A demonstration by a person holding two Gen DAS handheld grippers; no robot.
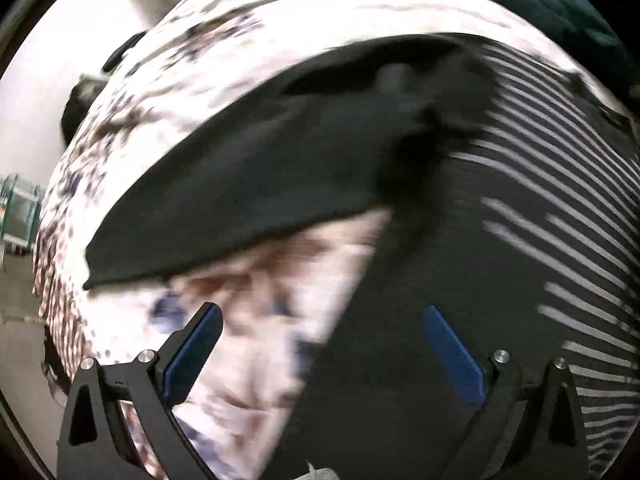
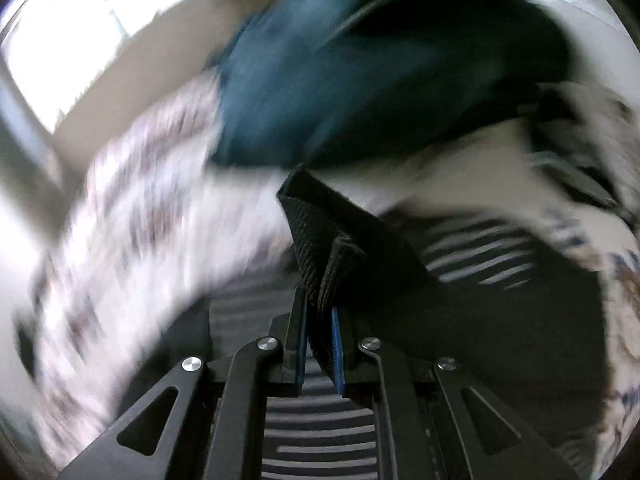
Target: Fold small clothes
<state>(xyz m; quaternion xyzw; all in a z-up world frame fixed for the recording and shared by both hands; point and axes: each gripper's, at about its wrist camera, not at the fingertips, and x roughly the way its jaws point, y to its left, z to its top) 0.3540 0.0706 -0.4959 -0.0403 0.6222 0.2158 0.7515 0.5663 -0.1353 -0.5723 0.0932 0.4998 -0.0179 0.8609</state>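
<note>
Grippers: two, a left gripper (image 1: 322, 344) and a right gripper (image 2: 319, 320).
Blue pads: two on each gripper, one per finger (image 1: 192, 354).
Black cloths: one black cloth (image 1: 248, 184), plain, held in the right gripper's shut jaws in the right wrist view (image 2: 332, 248).
Striped garments: one striped garment (image 1: 560, 184), black with white stripes.
Teal garments: one teal garment (image 2: 320, 92).
Patterned covers: one floral cover (image 1: 248, 60), white with brown and blue marks, under the clothes.
</note>
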